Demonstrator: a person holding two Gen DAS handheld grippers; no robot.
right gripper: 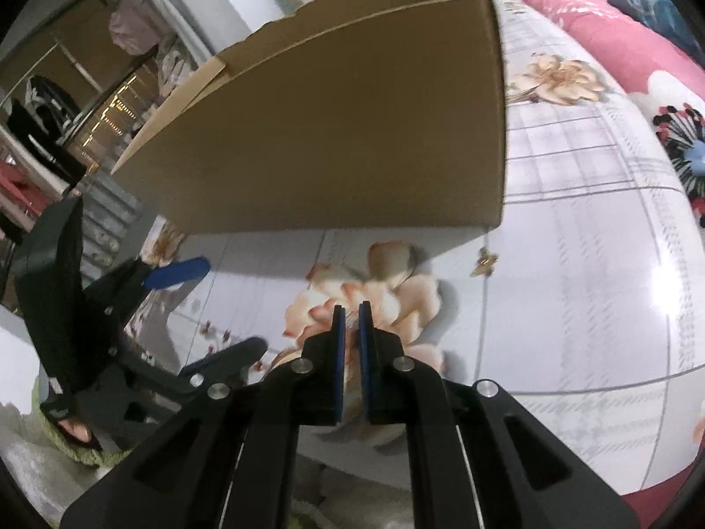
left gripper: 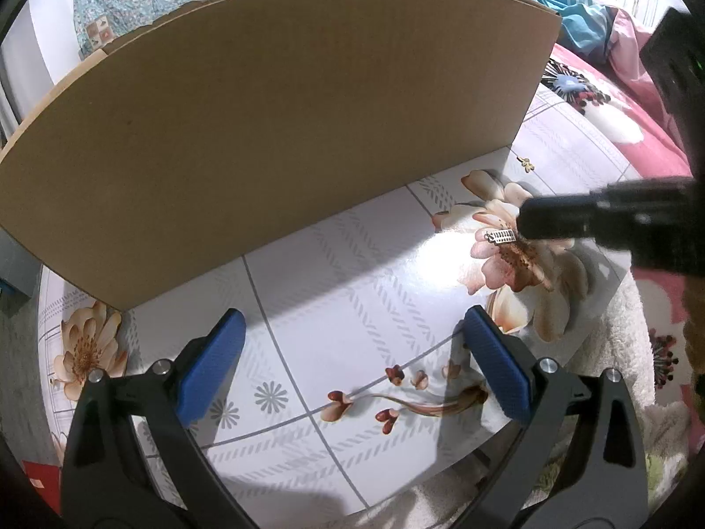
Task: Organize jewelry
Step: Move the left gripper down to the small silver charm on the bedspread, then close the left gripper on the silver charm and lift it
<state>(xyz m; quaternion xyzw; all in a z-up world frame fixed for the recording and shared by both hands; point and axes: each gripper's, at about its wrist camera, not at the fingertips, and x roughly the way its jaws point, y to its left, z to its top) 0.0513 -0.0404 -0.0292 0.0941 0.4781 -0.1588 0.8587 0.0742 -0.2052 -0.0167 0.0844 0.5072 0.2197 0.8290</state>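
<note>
Silver charm (left gripper: 500, 236) hangs at tip of my right gripper (right gripper: 351, 308), above printed flower on tabletop (left gripper: 352, 264); long axis near horizontal, ring end pointing left toward cardboard box (left gripper: 282, 123). Right jaws nearly closed, pinching charm. My left gripper (left gripper: 352, 326) wide open, holding nothing. Gold flower piece (left gripper: 525, 164) lies by box corner.

The cardboard box (left gripper: 273, 123) is matt brown paperboard, its top edge roughly torn. The tabletop (left gripper: 352, 291) is glossy, smooth, flower-printed and throws back bright glare. The left gripper (left gripper: 352, 330) has ribbed blue rubbery pads (left gripper: 498, 366), matt black plastic arms and shiny metal screws. A small silvery metal charm (left gripper: 500, 236) glints; a gold-toned one (right gripper: 484, 262) lies near the box's right corner.
</note>
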